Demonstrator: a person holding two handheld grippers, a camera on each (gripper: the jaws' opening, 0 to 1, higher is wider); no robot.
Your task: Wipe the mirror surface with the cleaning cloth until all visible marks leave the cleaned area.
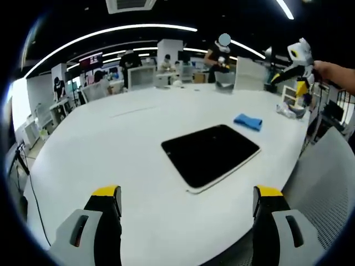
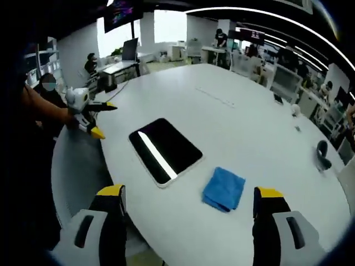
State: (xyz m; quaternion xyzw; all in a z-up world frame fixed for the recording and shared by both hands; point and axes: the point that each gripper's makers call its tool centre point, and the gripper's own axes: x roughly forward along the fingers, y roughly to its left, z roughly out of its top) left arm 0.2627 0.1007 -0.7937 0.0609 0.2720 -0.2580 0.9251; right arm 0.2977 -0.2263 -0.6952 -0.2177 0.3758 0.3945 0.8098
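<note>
A dark rectangular mirror (image 1: pixel 211 154) (image 2: pixel 165 148) lies flat on the white table (image 1: pixel 122 144) (image 2: pixel 244 127), reflecting a ceiling light strip in the right gripper view. A folded blue cleaning cloth (image 1: pixel 248 121) (image 2: pixel 223 189) rests on the table beside the mirror, apart from it. My left gripper (image 1: pixel 187 204) is open above the table's near edge, short of the mirror, and comes into the right gripper view at the left (image 2: pixel 99 118). My right gripper (image 2: pixel 188 204) is open just short of the cloth, holding nothing, and comes into the left gripper view at the upper right (image 1: pixel 295 71).
The table is large and rounded, with its edge close to both grippers. A dark object (image 2: pixel 323 154) lies on the table's far right. A grey mesh chair back (image 1: pixel 324 183) stands beside the table. People and desks with monitors fill the room behind.
</note>
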